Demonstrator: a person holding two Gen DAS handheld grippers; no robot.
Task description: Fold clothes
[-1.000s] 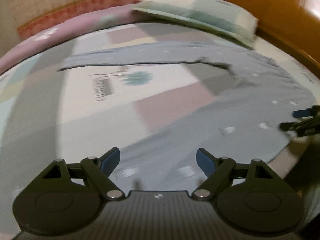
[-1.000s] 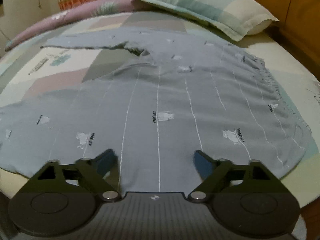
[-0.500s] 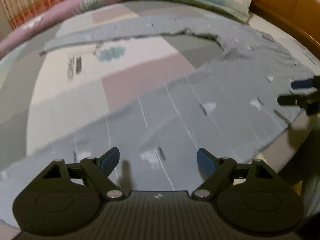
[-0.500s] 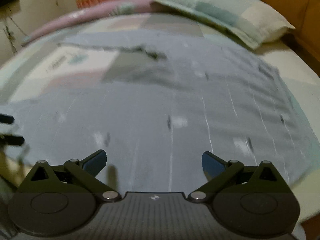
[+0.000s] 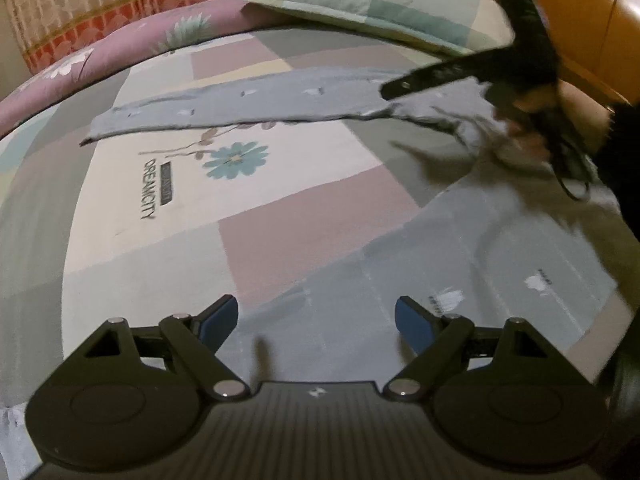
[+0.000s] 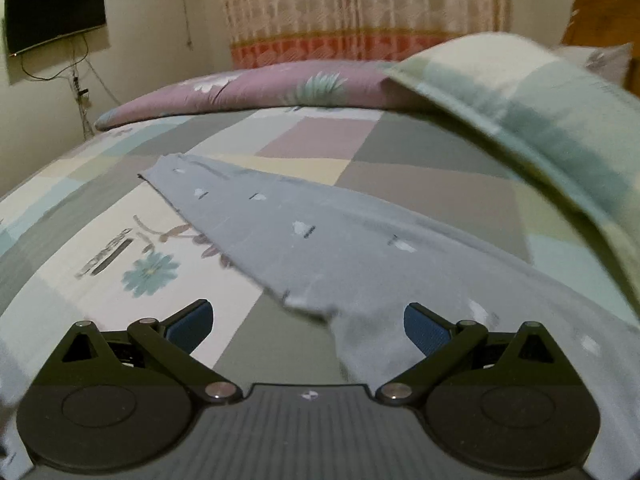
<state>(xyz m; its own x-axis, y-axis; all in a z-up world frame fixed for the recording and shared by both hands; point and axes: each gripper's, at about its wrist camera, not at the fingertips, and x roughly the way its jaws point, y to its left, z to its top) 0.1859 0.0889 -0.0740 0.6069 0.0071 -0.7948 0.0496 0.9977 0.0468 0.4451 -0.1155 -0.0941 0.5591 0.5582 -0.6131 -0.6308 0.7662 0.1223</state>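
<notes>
While my right claw (image 6: 308,326) gapes wide at the crotch of the trousers (image 6: 320,248), their far leg runs away leftward; my left claw (image 5: 316,322), also wide, hovers over the near leg.

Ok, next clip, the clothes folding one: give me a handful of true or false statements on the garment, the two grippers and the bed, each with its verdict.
1. The grey-blue trousers lie spread on the patchwork bedsheet. True.
2. The left gripper is clamped on cloth. False: its jaws stand open, nothing between them.
3. The right gripper is open near the crotch of the trousers, where the two legs part. True.
4. The pillow lies on top of the trousers. False: it rests on the sheet beyond them.
5. The far trouser leg is already folded over. False: it lies stretched out flat.
</notes>
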